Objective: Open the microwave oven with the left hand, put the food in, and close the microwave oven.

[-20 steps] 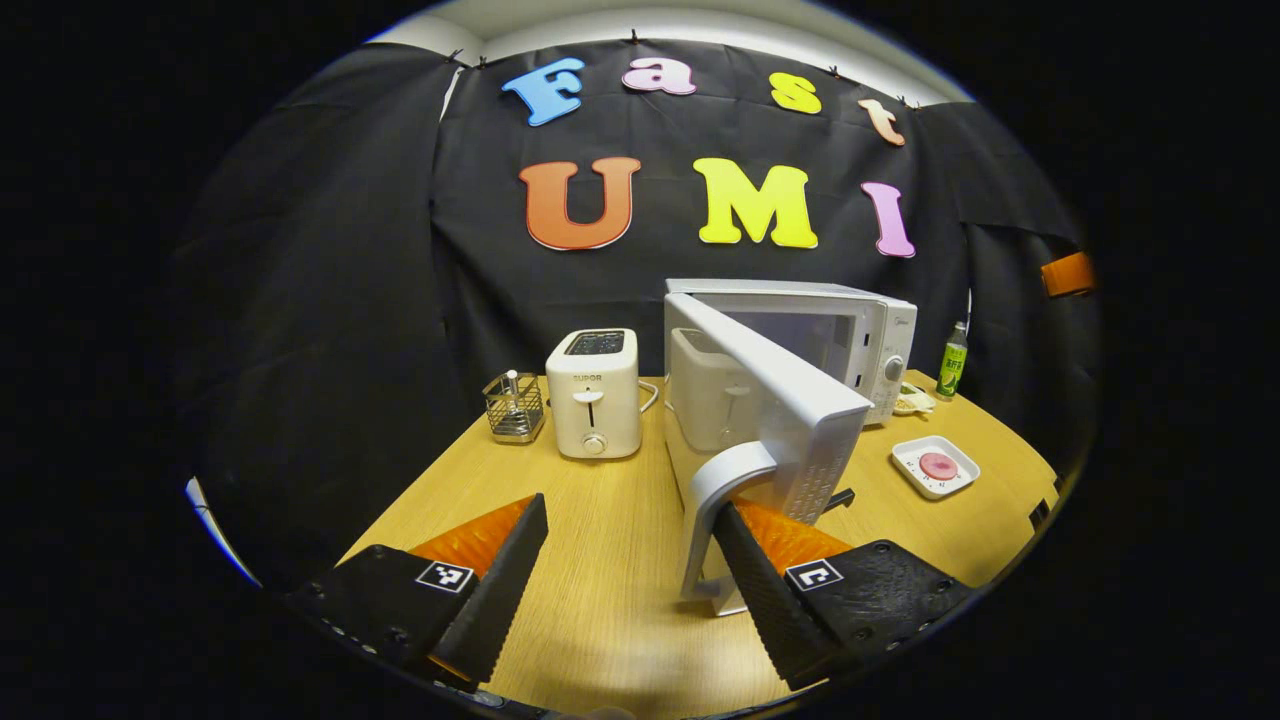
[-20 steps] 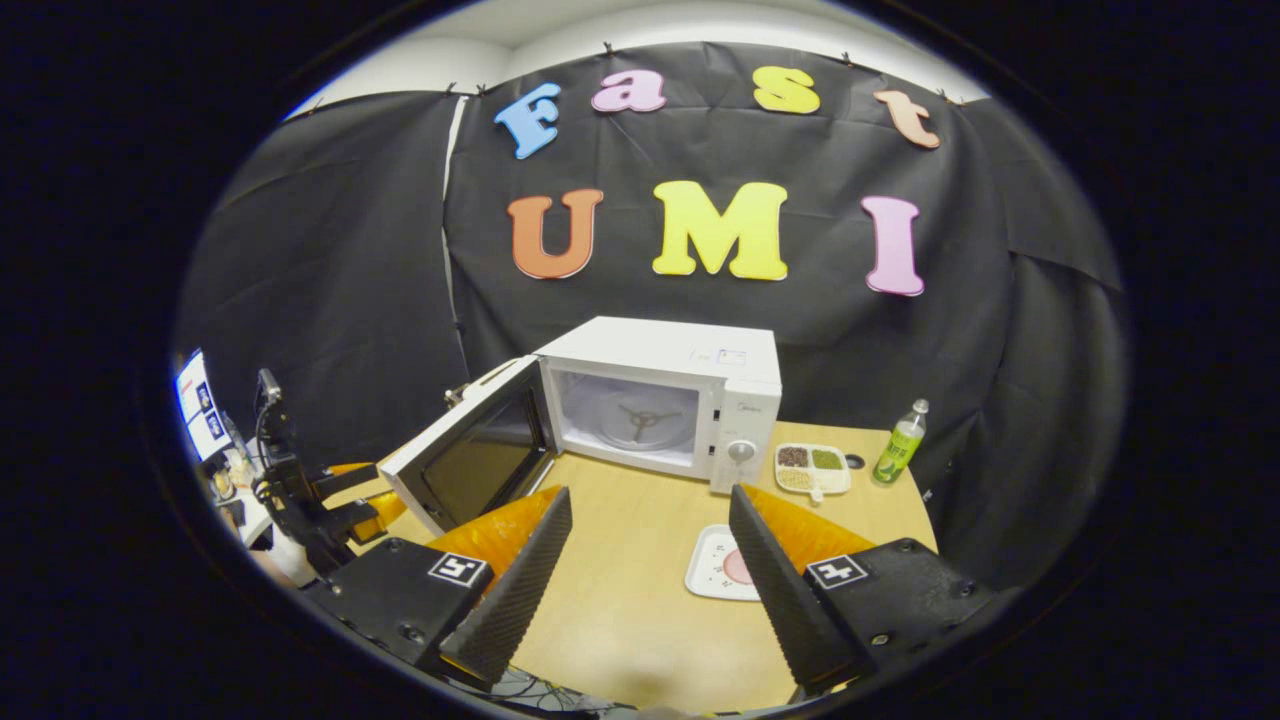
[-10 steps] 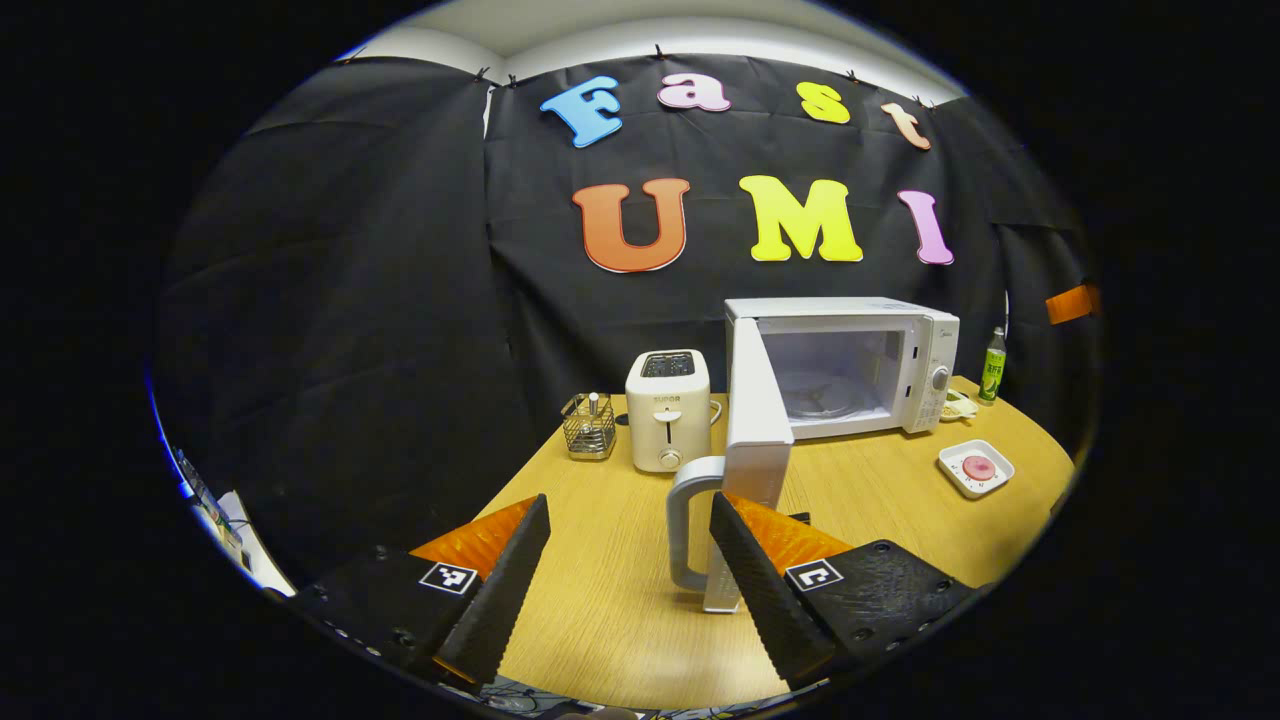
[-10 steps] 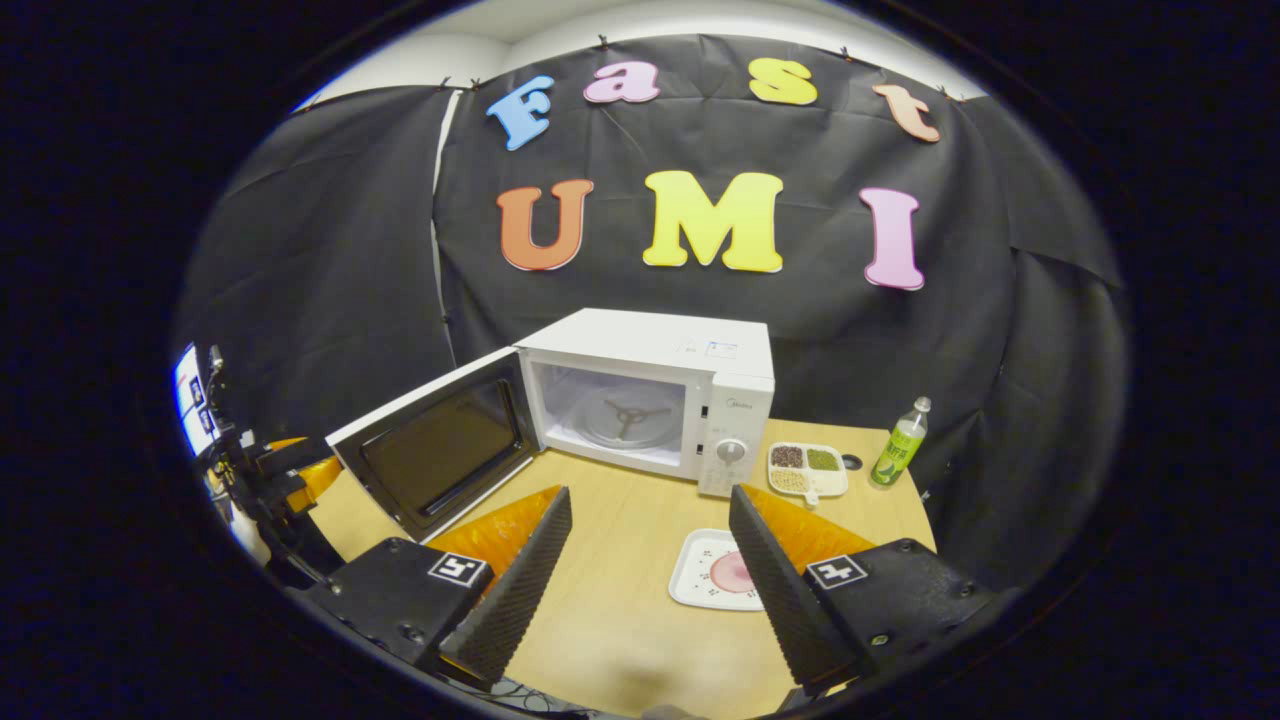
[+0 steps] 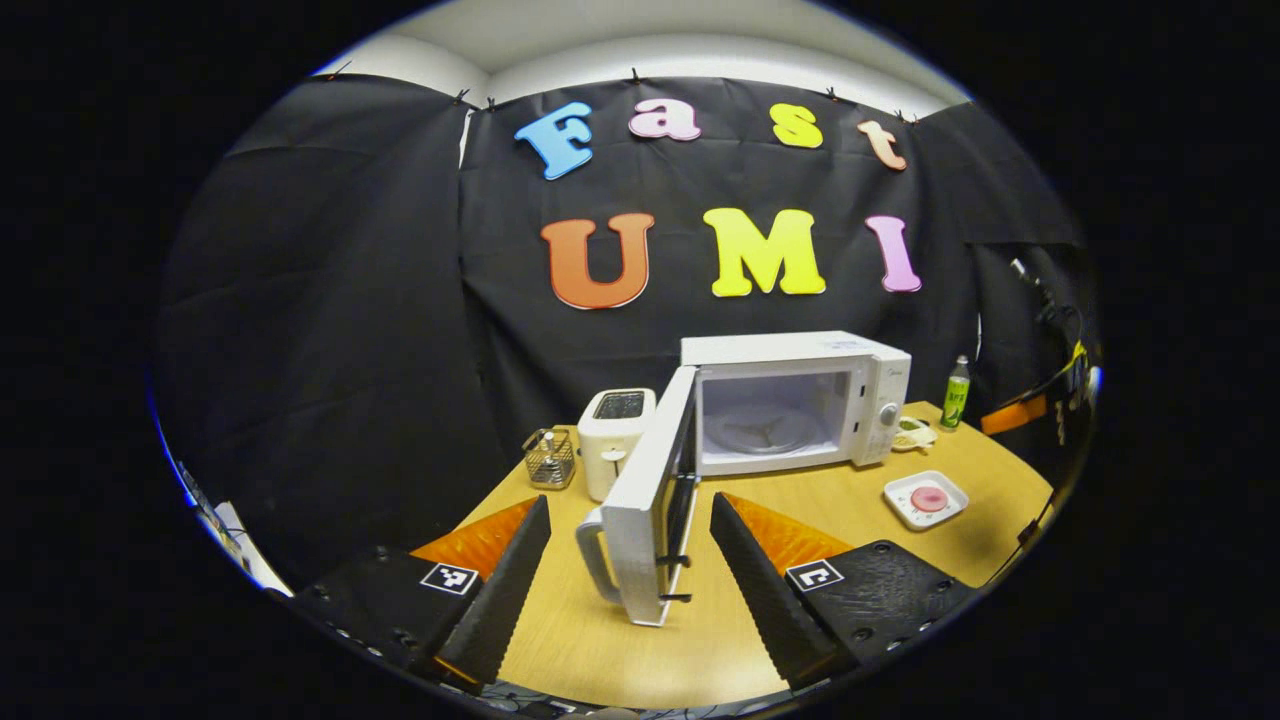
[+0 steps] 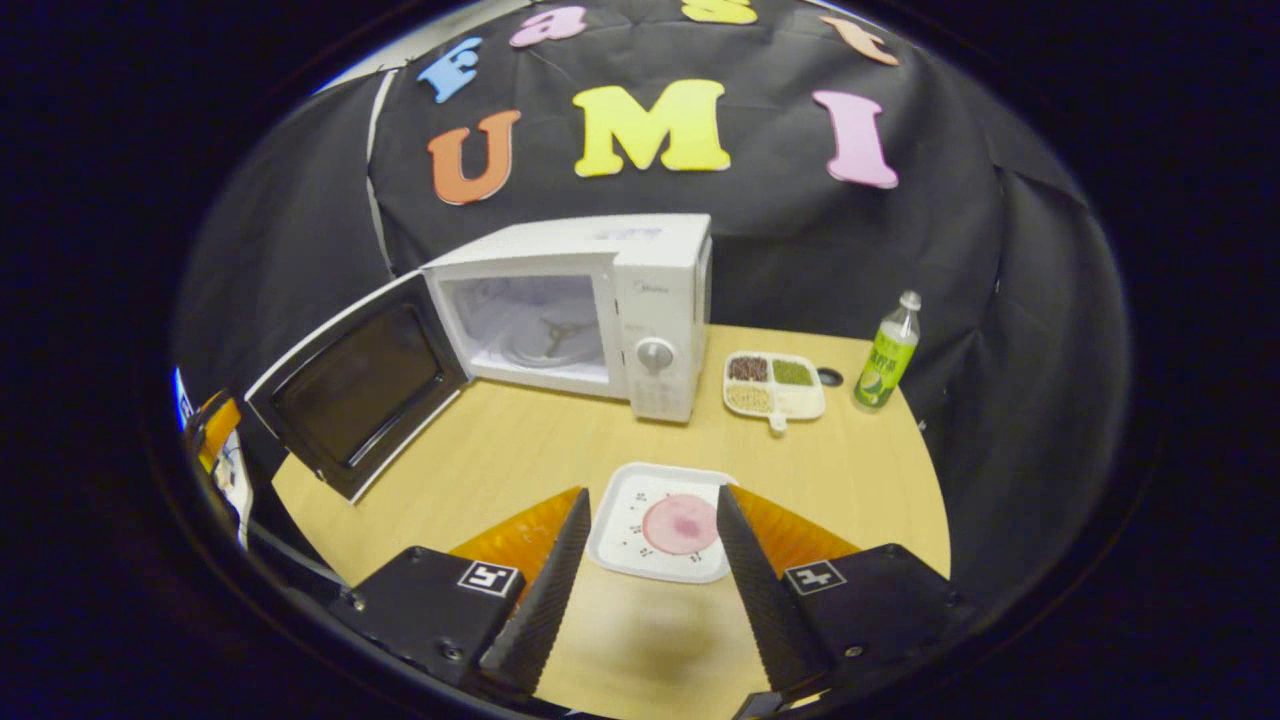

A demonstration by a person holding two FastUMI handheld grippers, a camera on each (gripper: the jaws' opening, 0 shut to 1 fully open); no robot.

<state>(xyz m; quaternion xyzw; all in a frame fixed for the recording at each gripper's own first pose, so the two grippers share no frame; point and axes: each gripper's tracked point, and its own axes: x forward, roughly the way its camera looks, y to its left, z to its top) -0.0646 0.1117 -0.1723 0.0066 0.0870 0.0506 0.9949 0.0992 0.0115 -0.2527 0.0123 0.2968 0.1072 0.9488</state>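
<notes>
The white microwave (image 5: 790, 400) stands at the back of the table with its door (image 5: 650, 500) swung wide open and the turntable showing inside. My left gripper (image 5: 628, 497) is open, drawn back from the door, whose handle (image 5: 592, 555) shows between its fingers but farther off. The food, a pink round slice (image 6: 680, 522), lies on a white square plate (image 6: 630, 545) in front of the microwave (image 6: 590, 300). My right gripper (image 6: 652, 491) is open, its fingertips at either side of the plate's near edge, holding nothing.
A toaster (image 5: 615, 425) and a wire basket (image 5: 550, 458) stand left of the microwave. To its right are a sectioned dish of grains (image 6: 775, 385) and a green bottle (image 6: 885, 350). The open door (image 6: 355, 385) juts out over the table's left part.
The door has swung from half open to wide open. My left gripper has let go of the handle and pulled back. My right gripper has dropped down and forward to the plate.
</notes>
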